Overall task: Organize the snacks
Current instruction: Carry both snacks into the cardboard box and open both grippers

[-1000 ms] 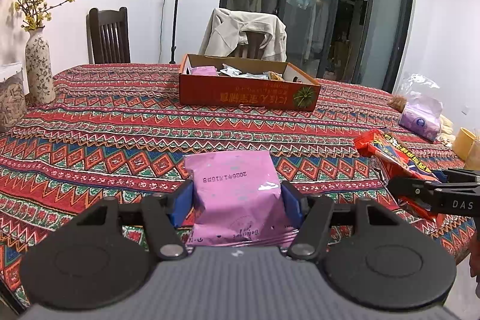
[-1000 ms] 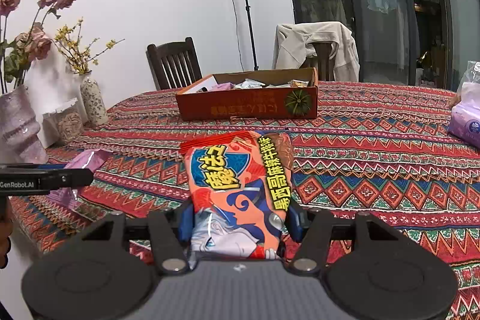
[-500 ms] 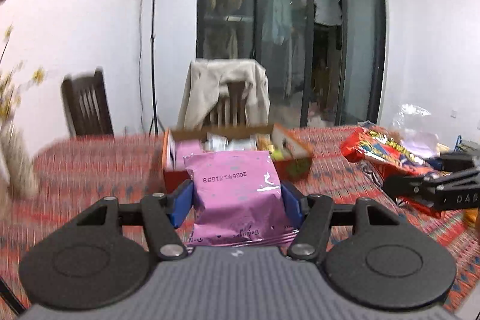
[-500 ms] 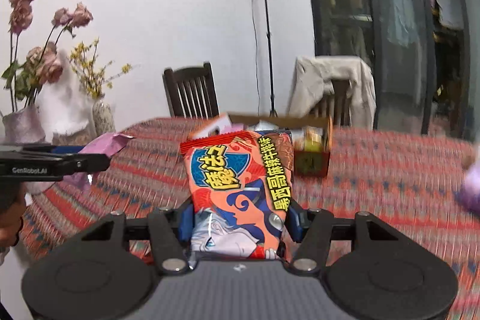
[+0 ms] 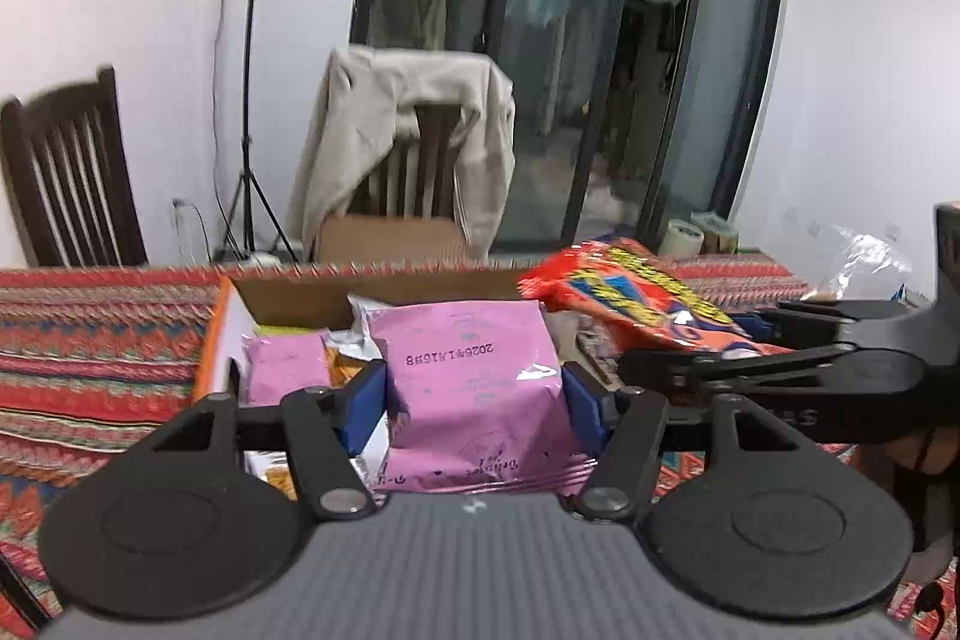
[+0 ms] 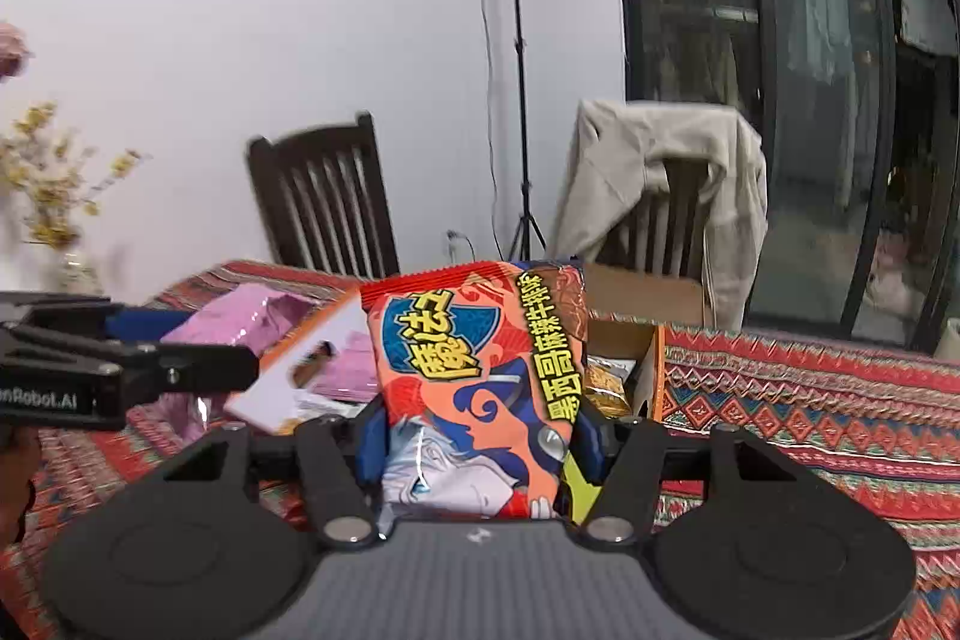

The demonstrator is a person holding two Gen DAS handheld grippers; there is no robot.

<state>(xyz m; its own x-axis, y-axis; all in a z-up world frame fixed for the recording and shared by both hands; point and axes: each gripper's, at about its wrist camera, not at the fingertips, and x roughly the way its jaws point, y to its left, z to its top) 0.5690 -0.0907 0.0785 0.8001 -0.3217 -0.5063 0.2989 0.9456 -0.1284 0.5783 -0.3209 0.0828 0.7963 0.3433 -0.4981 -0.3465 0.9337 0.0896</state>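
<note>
Right now both hands are over the open cardboard box (image 5: 288, 295) on the desk (image 6: 828, 400), each with a snack ready to go in. The left gripper (image 5: 474, 394) has its jaws partly closed, the blue pads pressing either side of a pink packet (image 5: 474, 376) that hangs above the box's left half, where another pink pack (image 5: 285, 367) and some smaller wrapped snacks already lie. The right gripper (image 6: 477, 436) is closed about as far on an orange-red chip bag (image 6: 480, 376), which stands upright between its pads just over the box's right end.

To my eye the step in hand is the drop-off, and doing it well looks like a matter of spacing. The two tools sit close side by side, so I would lower one at a time rather than both together. The pink packet belongs next to its twin; I would bring it down flat before letting the jaws spread, so it does not tip onto the box wall. The chip bag is tall and puffy, so laying it over into the free right-hand space should keep it from springing out.
</note>
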